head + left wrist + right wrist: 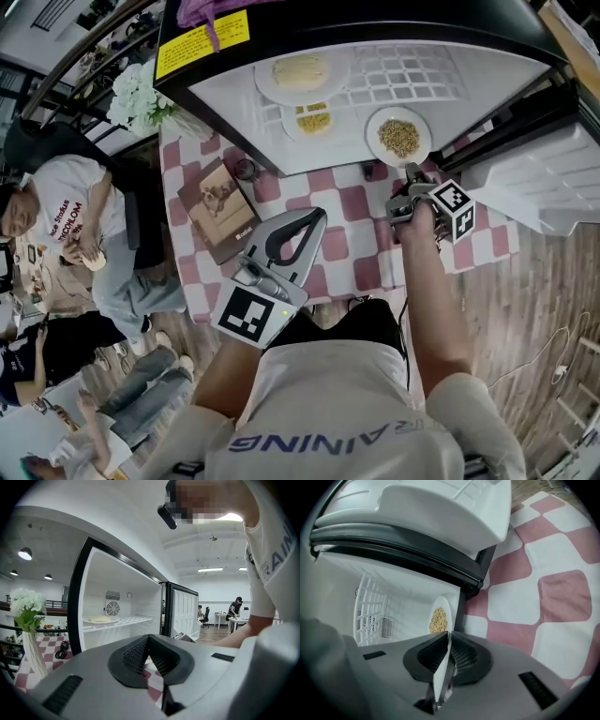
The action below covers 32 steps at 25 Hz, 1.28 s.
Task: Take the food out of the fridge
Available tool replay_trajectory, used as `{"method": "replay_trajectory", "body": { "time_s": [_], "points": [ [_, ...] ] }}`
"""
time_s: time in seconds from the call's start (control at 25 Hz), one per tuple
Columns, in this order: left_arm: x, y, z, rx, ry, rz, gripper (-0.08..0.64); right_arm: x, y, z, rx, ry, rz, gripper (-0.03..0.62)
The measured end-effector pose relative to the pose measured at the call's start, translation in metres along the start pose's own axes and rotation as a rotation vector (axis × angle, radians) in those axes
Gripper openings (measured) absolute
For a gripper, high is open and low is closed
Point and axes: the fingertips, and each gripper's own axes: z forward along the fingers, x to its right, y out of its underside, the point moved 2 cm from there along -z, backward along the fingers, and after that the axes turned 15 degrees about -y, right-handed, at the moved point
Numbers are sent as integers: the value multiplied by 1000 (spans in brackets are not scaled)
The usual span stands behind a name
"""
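A table under a pink-and-white checked cloth (347, 244) carries a small fridge (234, 98) with its door (544, 178) swung open to the right in the head view. A vase of white flowers (136, 98) and a brown book (220, 211) stand on the cloth to the left of the fridge. Inside, a plate of pale food (300, 73) sits on the wire shelf, and a second plate of yellow food (312, 119) lies below it. The plate of grains (399, 137) is at the front edge of the fridge interior, near the door side. The right gripper (412, 176) is clamped on the near rim of this plate. In the right gripper view, the white rim passes edge-on between the closed jaws, with the grains (438, 619) beyond them. The left gripper (317, 217) is held over the cloth in front of the fridge, well apart from the plates. Its jaws are pressed together with nothing between them.
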Motion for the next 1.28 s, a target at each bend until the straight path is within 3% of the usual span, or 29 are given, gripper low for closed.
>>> {"method": "replay_trajectory", "body": {
  "time_s": [0.28,0.6,0.8,1.28],
  "points": [
    [-1,3,-2,-6,-9,-3,8,4,2,4,-19,-39,-38,41],
    [0,5,-3,-12,-13,-3,8,10,-5,15,10,-159,94,40],
    [-1,6,-3,-13,-10,-5,8,1,-5,7,17,-229,106,32],
    [35,-3,4,9,112,6,8,-17,-4,-70,0,-265,101,32]
  ]
}}
